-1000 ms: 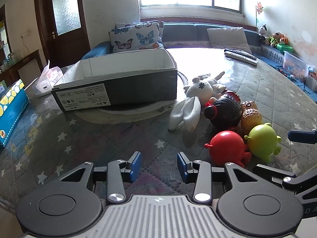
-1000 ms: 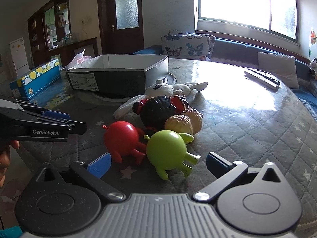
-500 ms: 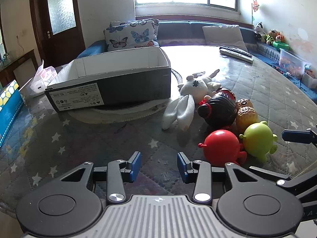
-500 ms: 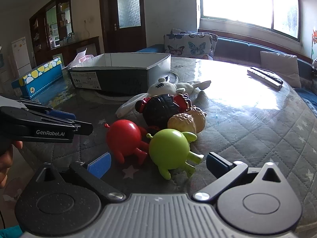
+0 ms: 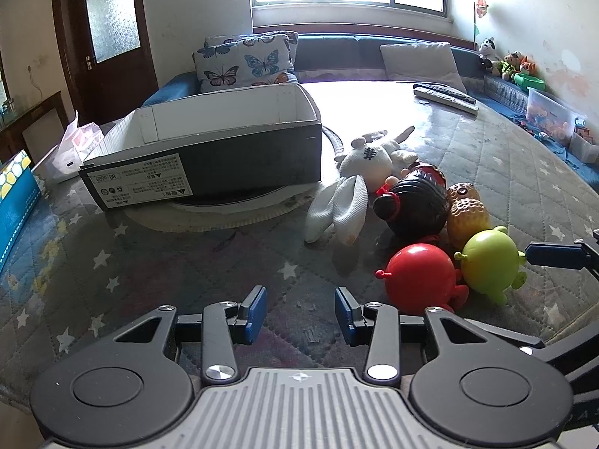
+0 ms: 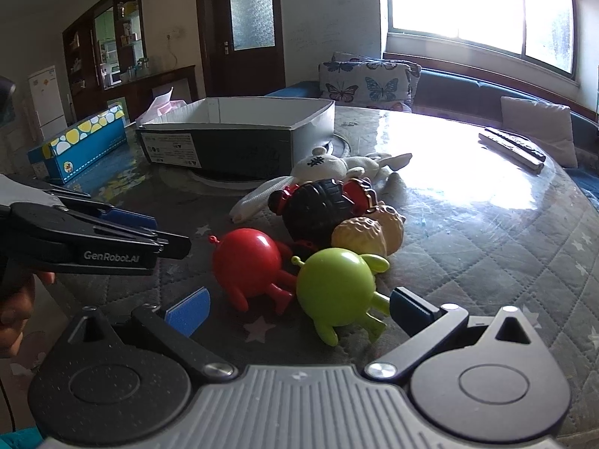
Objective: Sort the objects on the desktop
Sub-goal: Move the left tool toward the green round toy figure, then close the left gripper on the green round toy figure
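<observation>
Right wrist view: right gripper (image 6: pixel 299 312) spread wide, straddling green toy (image 6: pixel 338 292), just right of red toy (image 6: pixel 249 263), both short of box (image 6: pixel 239 138). Left gripper (image 5: pixel 300 312) parted, empty. Risk: round, slick plastic squirting out, knocking neighbours.

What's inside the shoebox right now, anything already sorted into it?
Nothing shows inside the shoebox: only its bare white inner walls are in view. Both cameras sit too low to see the floor, so something flat could lie there. The toys, like the white plush rabbit, lie outside it.
</observation>
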